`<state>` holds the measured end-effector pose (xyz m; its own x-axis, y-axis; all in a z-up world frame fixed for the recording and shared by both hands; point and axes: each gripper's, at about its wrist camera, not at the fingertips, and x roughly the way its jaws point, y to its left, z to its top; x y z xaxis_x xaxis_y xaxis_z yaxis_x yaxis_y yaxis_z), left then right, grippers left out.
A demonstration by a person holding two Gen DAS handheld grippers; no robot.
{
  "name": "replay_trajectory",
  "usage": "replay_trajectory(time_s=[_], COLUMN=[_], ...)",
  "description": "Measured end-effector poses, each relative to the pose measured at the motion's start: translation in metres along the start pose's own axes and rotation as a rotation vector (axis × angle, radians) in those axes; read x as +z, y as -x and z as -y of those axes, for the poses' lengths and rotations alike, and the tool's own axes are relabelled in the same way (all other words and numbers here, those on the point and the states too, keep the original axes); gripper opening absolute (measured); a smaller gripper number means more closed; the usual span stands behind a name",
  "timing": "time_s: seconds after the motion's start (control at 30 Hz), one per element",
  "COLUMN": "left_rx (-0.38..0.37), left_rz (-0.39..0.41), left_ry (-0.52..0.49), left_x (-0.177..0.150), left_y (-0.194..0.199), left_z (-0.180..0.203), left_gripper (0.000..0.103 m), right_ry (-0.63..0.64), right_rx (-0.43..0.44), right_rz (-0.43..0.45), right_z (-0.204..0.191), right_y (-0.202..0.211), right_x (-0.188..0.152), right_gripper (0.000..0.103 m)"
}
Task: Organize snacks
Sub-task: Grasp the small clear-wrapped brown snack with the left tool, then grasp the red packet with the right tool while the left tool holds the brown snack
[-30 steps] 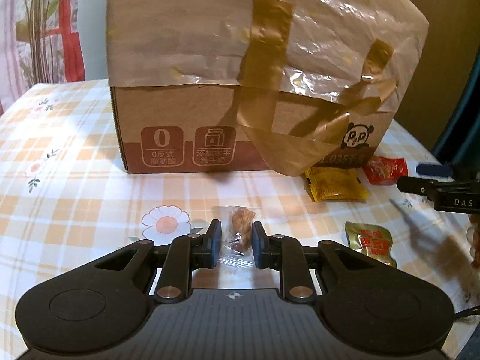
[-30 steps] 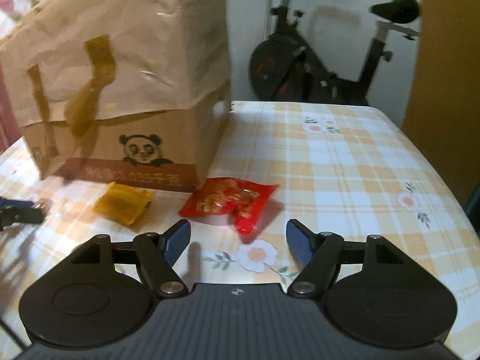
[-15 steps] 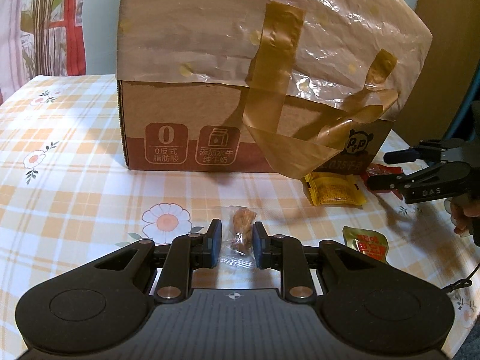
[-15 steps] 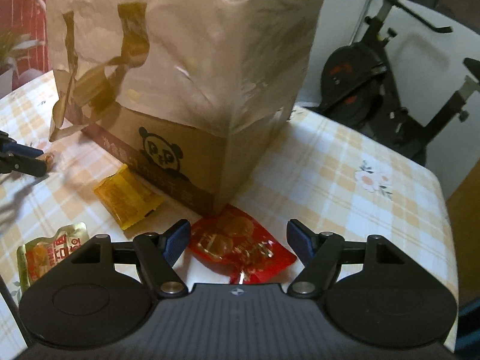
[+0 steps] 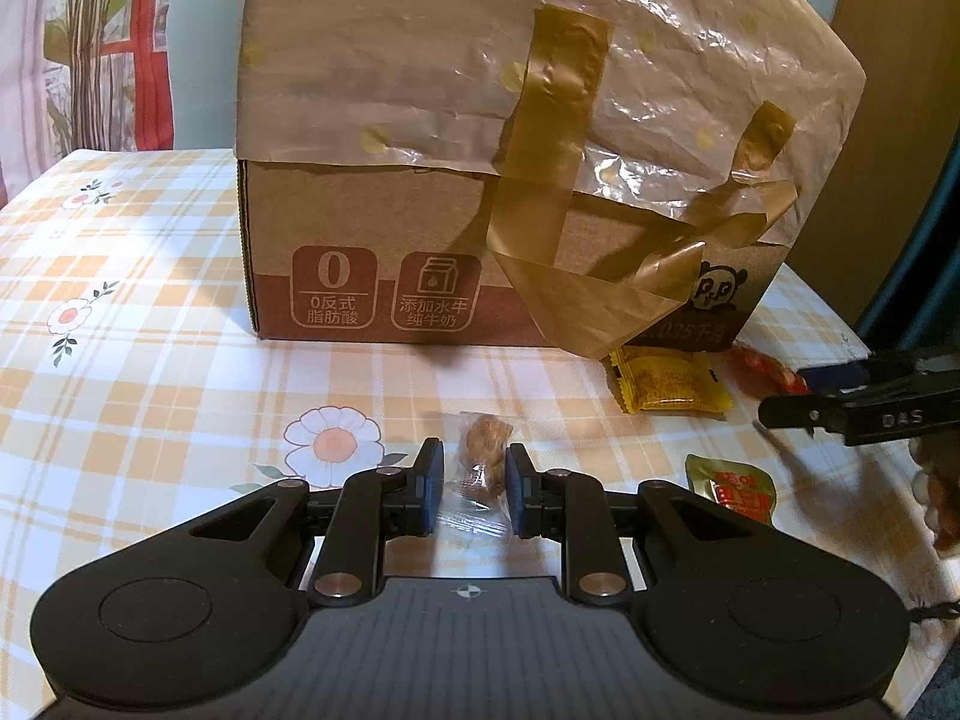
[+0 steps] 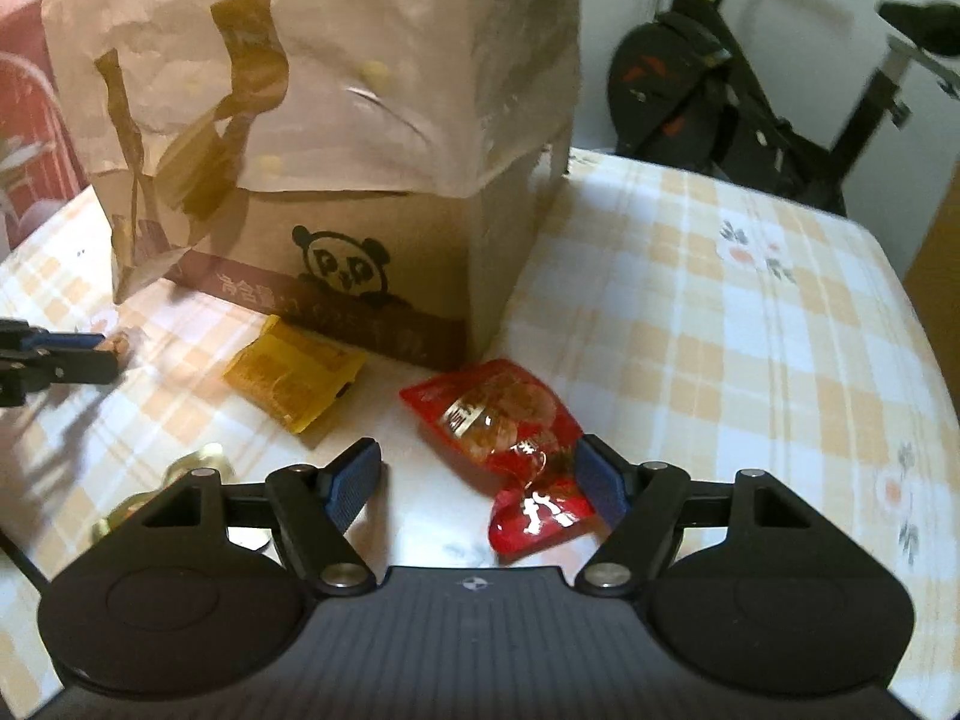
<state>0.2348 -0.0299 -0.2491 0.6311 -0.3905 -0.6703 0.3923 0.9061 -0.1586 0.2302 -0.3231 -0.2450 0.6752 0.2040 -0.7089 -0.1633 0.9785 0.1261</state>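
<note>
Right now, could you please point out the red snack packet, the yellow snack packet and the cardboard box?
red snack packet (image 6: 501, 420): right wrist view, printed middle.
yellow snack packet (image 6: 292, 373): right wrist view, flat top face.
cardboard box (image 5: 360, 228): left wrist view, bare front wall.

bg: exercise bike (image 6: 750, 108) by white wall | floral curtain (image 5: 90, 48) | checked tablecloth (image 5: 150, 312)

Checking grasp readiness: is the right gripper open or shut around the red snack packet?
Open. The right gripper has its jaws spread, the red snack packet lying on the tablecloth near one finger, unclamped.
</note>
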Motion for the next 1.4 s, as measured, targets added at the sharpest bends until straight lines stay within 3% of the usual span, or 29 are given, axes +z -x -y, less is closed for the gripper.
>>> replay_trajectory(time_s=[0.13, 0.23, 0.37, 0.7, 0.97, 1.3, 1.4], left_rx=[0.0, 0.0, 0.0, 0.0, -0.004, -0.005, 0.003], left_rz=[0.0, 0.0, 0.0, 0.002, 0.004, 0.003, -0.006], left_ry=[-0.004, -0.003, -0.004, -0.01, -0.011, -0.008, -0.03], left_x=[0.0, 0.0, 0.0, -0.001, -0.001, -0.001, 0.0], left_y=[0.0, 0.0, 0.0, 0.0, 0.001, 0.001, 0.003], left_z=[-0.001, 0.0, 0.0, 0.0, -0.001, 0.0, 0.002], left_gripper=[0.024, 0.024, 0.024, 0.024, 0.024, 0.023, 0.023], right_ry=[-0.049, 0.042, 0.096, 0.027, 0.016, 0.087, 0.075], right_rx=[0.08, 0.023, -0.006, -0.062, -0.071, -0.125, -0.135], right_rz=[0.0, 0.056, 0.034, 0.147, 0.192, 0.232, 0.249], right_z=[-0.004, -0.012, -0.01, -0.01, -0.009, -0.022, -0.022], right_y=[0.009, 0.012, -0.002, -0.002, 0.004, 0.007, 0.01], right_x=[0.002, 0.004, 0.002, -0.021, -0.028, -0.033, -0.035], right_gripper=[0.072, 0.072, 0.072, 0.072, 0.049, 0.032, 0.031])
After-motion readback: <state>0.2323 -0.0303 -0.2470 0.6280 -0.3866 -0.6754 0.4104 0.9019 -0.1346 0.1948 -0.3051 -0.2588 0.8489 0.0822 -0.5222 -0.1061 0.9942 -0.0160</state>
